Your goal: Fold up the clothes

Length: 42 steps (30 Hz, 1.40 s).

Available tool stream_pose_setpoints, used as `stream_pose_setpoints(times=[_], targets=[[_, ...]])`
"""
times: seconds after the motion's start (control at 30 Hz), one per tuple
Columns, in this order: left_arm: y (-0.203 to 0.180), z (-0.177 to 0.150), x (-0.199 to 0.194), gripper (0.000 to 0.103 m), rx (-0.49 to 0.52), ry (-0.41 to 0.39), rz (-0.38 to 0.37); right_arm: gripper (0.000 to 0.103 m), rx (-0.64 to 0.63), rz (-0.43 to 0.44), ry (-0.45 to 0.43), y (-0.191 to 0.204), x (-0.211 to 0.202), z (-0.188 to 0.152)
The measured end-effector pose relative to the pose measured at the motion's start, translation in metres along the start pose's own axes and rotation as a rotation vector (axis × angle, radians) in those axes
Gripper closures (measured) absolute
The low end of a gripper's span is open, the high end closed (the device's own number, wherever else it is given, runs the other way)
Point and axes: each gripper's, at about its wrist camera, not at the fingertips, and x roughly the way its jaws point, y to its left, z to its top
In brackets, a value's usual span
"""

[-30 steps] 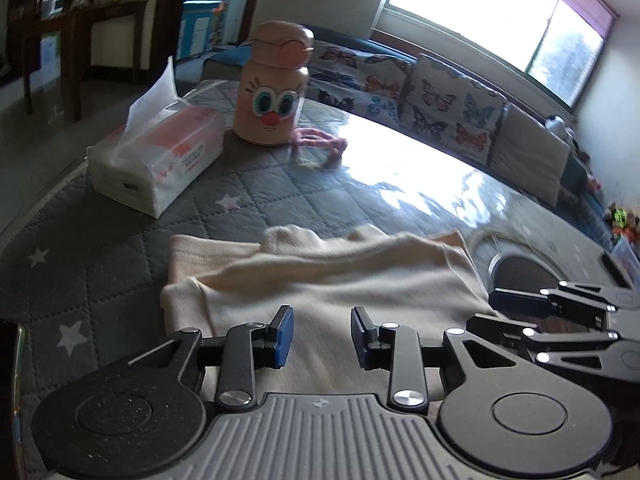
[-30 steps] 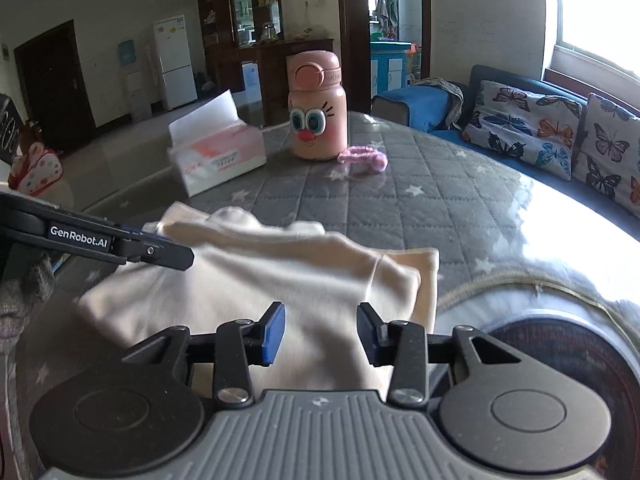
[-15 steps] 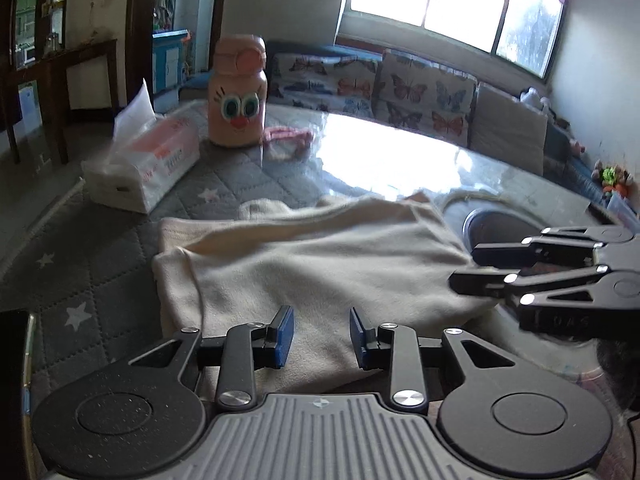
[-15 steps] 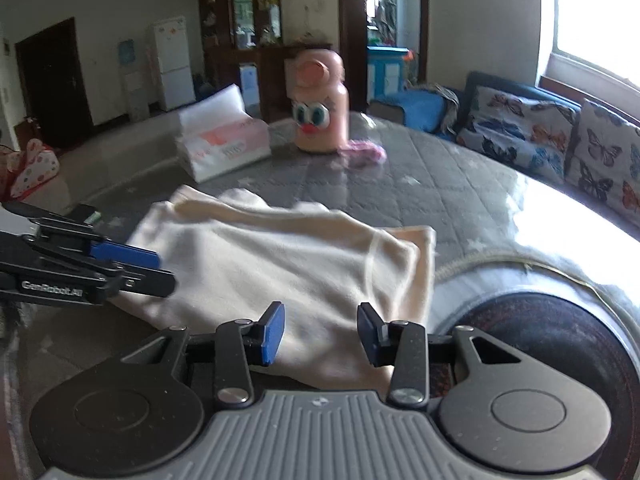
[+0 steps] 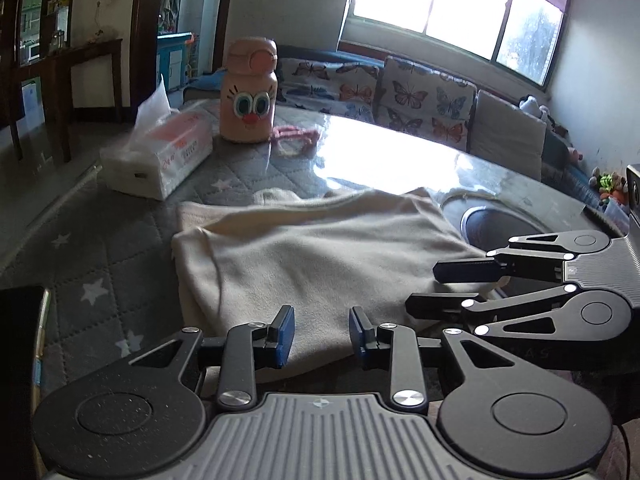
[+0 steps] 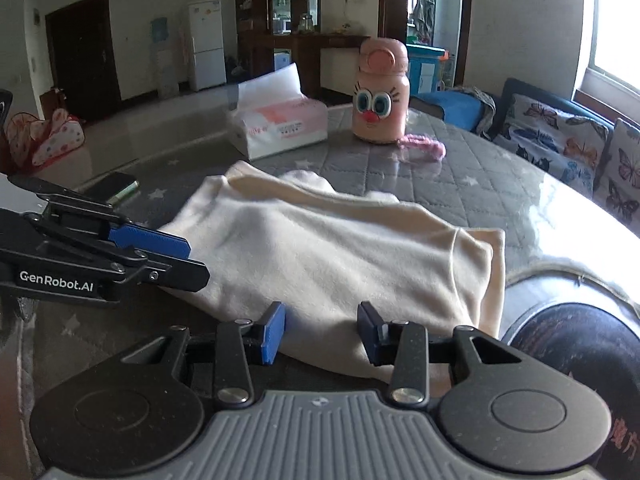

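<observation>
A cream garment [image 5: 312, 256] lies folded and flat on the grey quilted table cover; it also shows in the right wrist view [image 6: 332, 248]. My left gripper [image 5: 321, 336] is open and empty, just short of the garment's near edge. My right gripper [image 6: 321, 334] is open and empty at the same near edge, further right. In the left wrist view the right gripper [image 5: 424, 286] comes in from the right, its fingers apart over the garment's right corner. In the right wrist view the left gripper [image 6: 192, 258] comes in from the left beside the garment.
A pink cartoon bottle [image 5: 249, 98], a tissue pack [image 5: 160, 156] and a pink knitted item [image 5: 294, 136] stand at the far side of the table. A dark phone [image 6: 118, 186] lies left of the garment. A round recess [image 5: 500, 228] is in the table at right.
Both grippers have drawn back toward the near edge of the garment and stayed open. The garment lies as before.
</observation>
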Motion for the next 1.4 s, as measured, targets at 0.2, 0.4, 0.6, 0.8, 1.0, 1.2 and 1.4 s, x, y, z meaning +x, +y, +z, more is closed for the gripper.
stream_pose_setpoints(times=[0.2,0.4,0.6,0.8,1.0,1.2,1.4], targets=[[0.005,-0.003,-0.003,0.072,-0.021,0.002,0.011,0.063,-0.011,0.023,-0.017,0.011,0.004,0.005],[0.011,-0.006,-0.005,0.071,-0.043,0.004,0.021,0.056,-0.023,0.031,-0.001,0.015,0.009,0.002],[0.006,-0.008,-0.011,0.06,-0.032,0.004,0.026,0.04,-0.004,0.03,-0.017,0.012,-0.006,0.0],[-0.004,-0.01,-0.018,0.044,-0.007,-0.003,0.034,0.026,0.028,0.017,-0.013,0.008,-0.017,-0.009],[-0.011,-0.013,-0.022,0.025,0.011,-0.005,0.041,0.017,0.043,0.001,-0.01,0.006,-0.025,-0.017],[-0.018,-0.016,-0.025,0.012,0.033,-0.003,0.054,0.009,0.047,-0.021,-0.009,0.008,-0.033,-0.024],[-0.027,-0.018,-0.031,0.004,0.056,-0.014,0.053,0.001,0.056,-0.051,-0.019,0.01,-0.044,-0.03]])
